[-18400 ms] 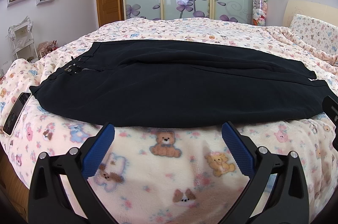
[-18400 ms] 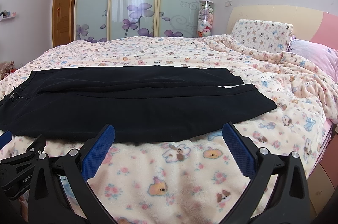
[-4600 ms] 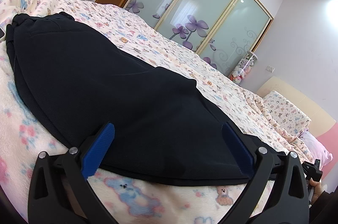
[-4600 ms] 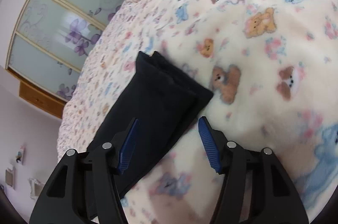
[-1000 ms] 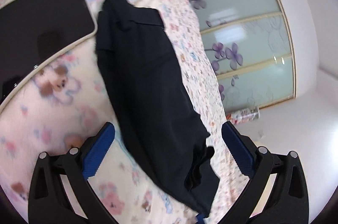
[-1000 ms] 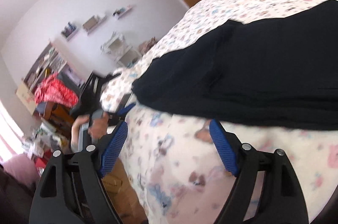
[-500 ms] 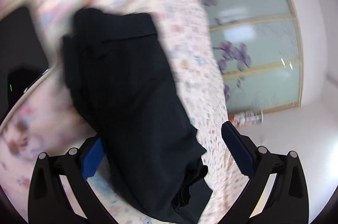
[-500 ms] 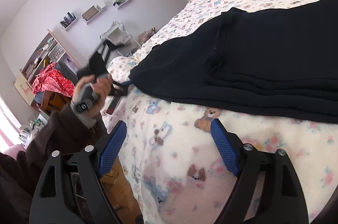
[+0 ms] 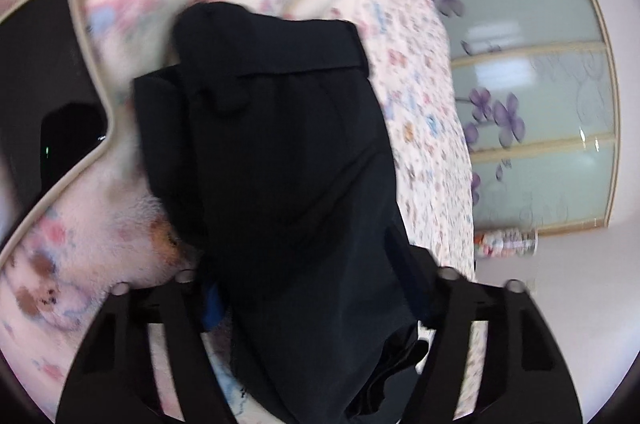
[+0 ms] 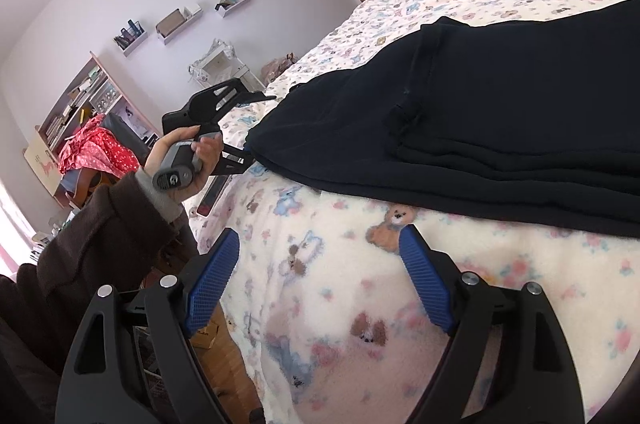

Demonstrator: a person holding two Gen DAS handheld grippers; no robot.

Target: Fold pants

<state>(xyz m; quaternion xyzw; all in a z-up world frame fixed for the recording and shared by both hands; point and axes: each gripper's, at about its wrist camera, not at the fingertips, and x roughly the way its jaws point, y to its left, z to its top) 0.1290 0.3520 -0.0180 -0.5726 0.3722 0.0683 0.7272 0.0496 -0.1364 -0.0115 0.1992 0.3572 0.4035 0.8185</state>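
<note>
Black fabric first: the pants (image 10: 500, 111) lie folded into a thick layered stack on the bear-print blanket (image 10: 360, 304), filling the right wrist view from about one to three o'clock, their near corner hanging toward the bed's edge at nine o'clock. In our left wrist view the same stack runs from the centre down to six o'clock, passing between the fingers of our left gripper (image 9: 316, 304); its jaws have just been closing, now roughly half shut, with the cloth between them, though the blur keeps us from telling whether the pads truly press on it. Our right gripper (image 10: 320, 284) hovers wide open over bare blanket at six o'clock, holding nothing. At nine o'clock in that view a hand (image 10: 188, 151) in a dark sleeve grips the left tool's handle. A dark phone (image 9: 44, 91) lies on the blanket at nine o'clock in the left view, close beside the waistband. We judge the risk to be a partial bite: if the jaws catch only the top layers, lifting would peel the stack apart and undo the fold. A sideways drag could also nudge the phone toward the bed's edge.
</note>
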